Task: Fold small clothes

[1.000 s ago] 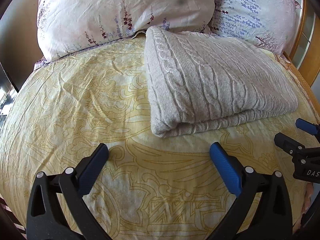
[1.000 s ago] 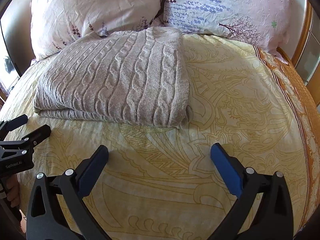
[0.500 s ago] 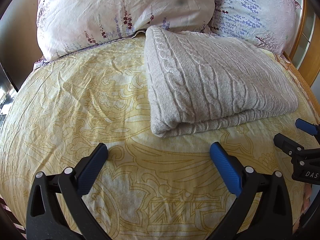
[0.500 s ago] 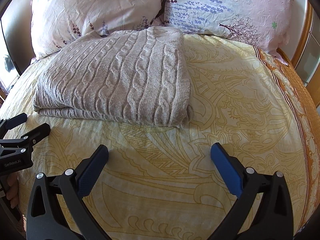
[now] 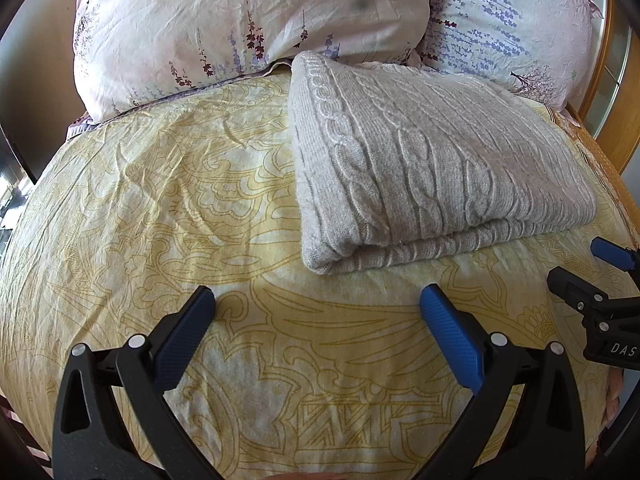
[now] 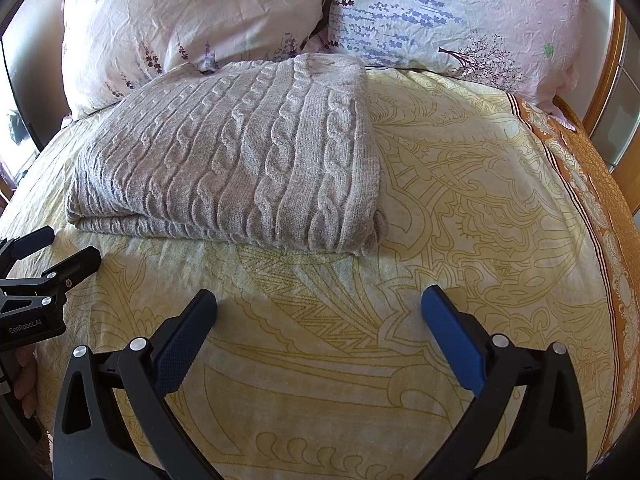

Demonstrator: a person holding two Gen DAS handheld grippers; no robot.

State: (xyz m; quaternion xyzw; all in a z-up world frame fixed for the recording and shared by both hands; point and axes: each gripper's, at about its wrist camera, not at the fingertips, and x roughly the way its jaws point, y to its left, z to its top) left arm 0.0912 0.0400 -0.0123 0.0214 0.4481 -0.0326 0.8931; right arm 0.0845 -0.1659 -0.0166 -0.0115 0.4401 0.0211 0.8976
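Note:
A grey cable-knit sweater [image 5: 432,168] lies folded in a neat rectangle on the yellow patterned bedsheet [image 5: 160,208]; it also shows in the right wrist view [image 6: 240,160]. My left gripper [image 5: 318,304] is open and empty, above the sheet just in front of the sweater's near left corner. My right gripper [image 6: 320,304] is open and empty, in front of the sweater's near right corner. Each gripper shows at the edge of the other's view, the right gripper [image 5: 580,268] and the left gripper [image 6: 52,248].
Two floral pillows [image 5: 240,20] [image 6: 460,12] lean at the head of the bed behind the sweater. A wooden bed frame [image 5: 612,80] runs along the right. An orange border strip [image 6: 600,184] edges the sheet on the right.
Almost nothing differs; both grippers stay open and hold nearly still in front of the folded sweater.

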